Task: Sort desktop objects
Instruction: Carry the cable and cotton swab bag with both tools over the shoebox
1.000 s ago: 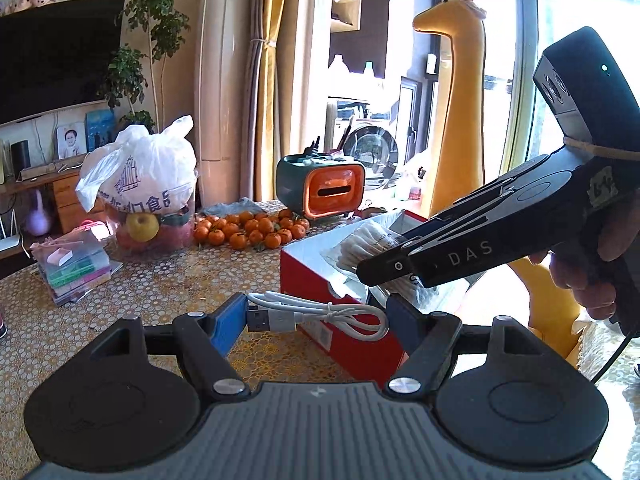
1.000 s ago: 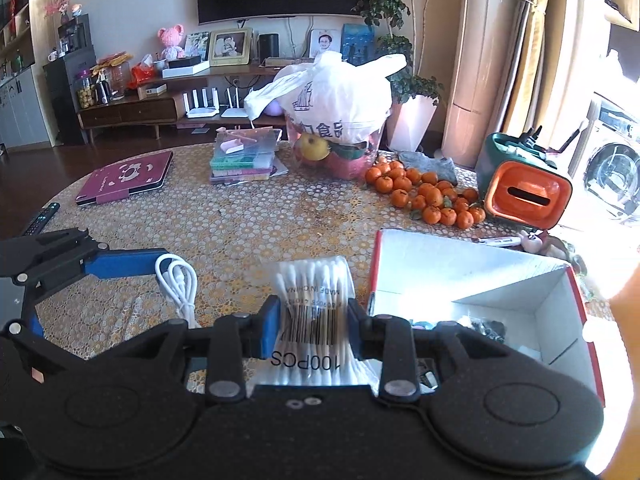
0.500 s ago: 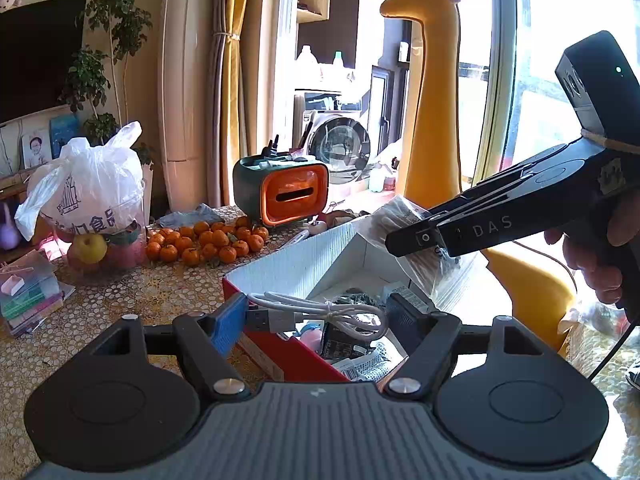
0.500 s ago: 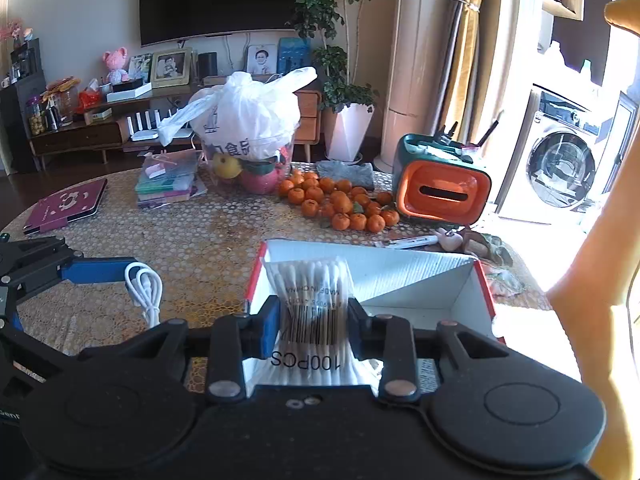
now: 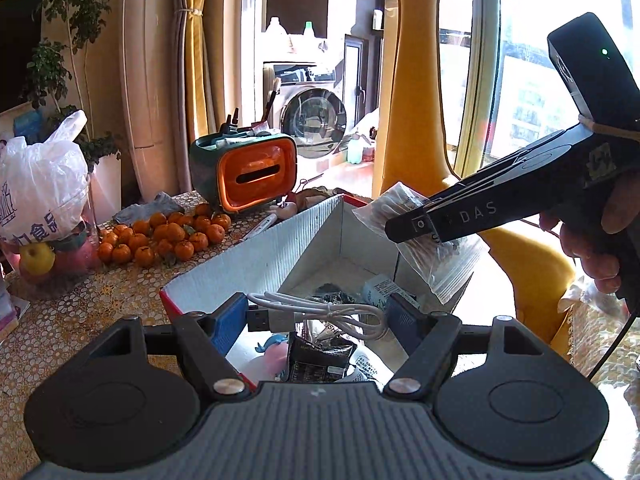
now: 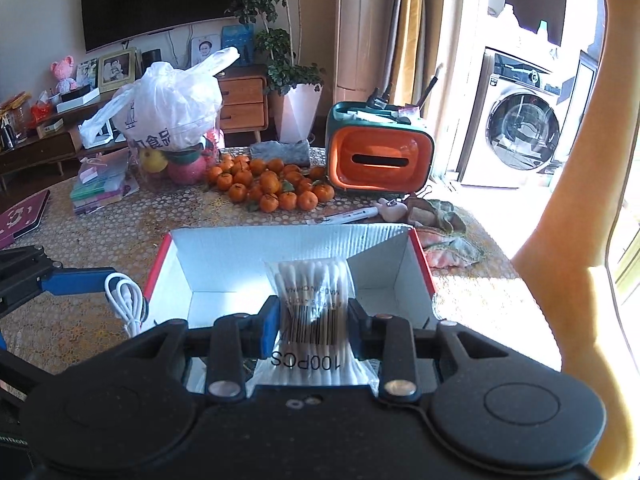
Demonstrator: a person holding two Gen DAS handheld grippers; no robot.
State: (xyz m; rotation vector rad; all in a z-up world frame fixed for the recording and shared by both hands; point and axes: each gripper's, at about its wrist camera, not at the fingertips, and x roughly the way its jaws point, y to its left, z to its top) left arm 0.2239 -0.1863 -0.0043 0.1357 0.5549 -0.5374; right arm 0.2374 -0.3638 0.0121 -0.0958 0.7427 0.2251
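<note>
My left gripper [image 5: 316, 314] is shut on a coiled white USB cable [image 5: 320, 312] and holds it over the near end of the red cardboard box [image 5: 260, 256]. Inside the box lie several small packets and a pink toy [image 5: 272, 358]. My right gripper [image 6: 314, 326] is shut on a clear bag of cotton swabs [image 6: 312, 300] and hangs above the box's white interior [image 6: 224, 256]. In the left wrist view the same bag [image 5: 432, 248] dangles over the box's far right corner. The cable [image 6: 126, 300] shows at the box's left edge in the right wrist view.
A pile of small oranges [image 6: 268, 184] and an orange-fronted green tissue holder [image 6: 380, 156] stand beyond the box. A white plastic bag over fruit [image 6: 172, 112] and stacked booklets [image 6: 102, 186] are at the back left. A yellow giraffe figure [image 5: 416, 92] rises at the right.
Both grippers have carried their loads rightward from beside the box to above its open top. The cable and the swab bag now hang over the box's interior.
</note>
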